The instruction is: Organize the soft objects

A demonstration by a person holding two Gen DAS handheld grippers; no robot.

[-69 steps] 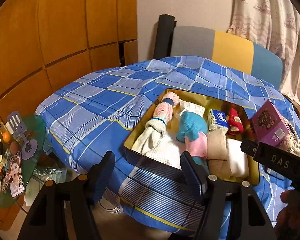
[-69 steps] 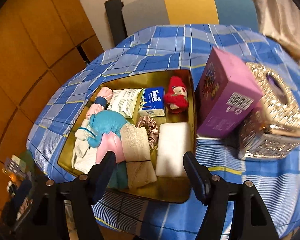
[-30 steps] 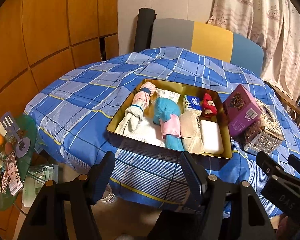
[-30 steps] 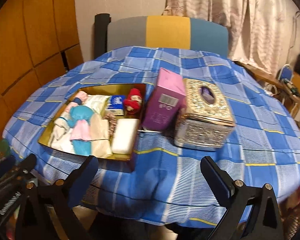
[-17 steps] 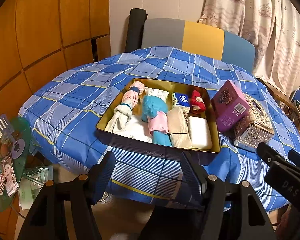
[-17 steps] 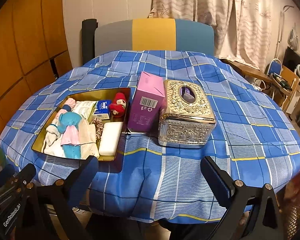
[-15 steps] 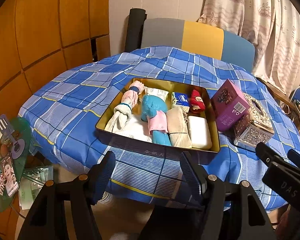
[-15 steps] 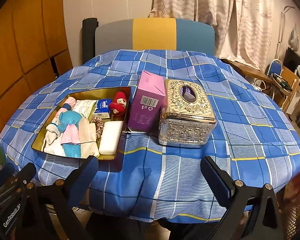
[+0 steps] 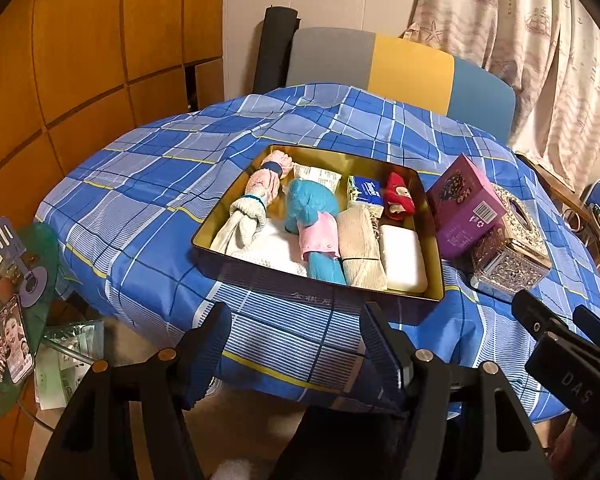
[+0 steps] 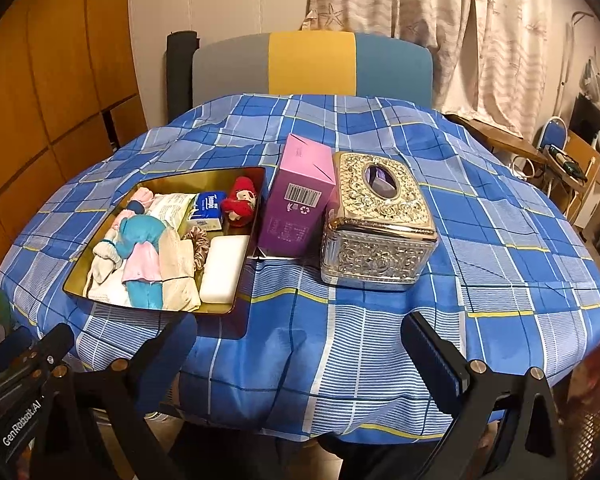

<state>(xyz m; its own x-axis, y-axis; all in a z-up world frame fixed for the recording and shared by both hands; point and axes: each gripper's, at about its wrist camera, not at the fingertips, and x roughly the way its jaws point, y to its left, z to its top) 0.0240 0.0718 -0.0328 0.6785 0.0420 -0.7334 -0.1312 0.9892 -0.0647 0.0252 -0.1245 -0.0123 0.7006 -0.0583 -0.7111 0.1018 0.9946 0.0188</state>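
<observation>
Both claws, the left gripper [image 9: 296,336] and the right gripper [image 10: 300,344], are held spread and empty near the table edge. The gold tin [image 10: 162,184] is filled with soft things.

Gold tray [image 10: 100,236] of soft items, purple box [image 10: 296,204], wide-spread right claw [image 10: 300,344]

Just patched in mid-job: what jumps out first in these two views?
The gold tray on the blue plaid tablecloth, packed with soft things: a teal plush, a white pad and a red doll at its far right corner. Right of it stand a purple box and an ornate silver tissue box. Both tools, left and right, hang open and empty off the table's near edge.
</observation>
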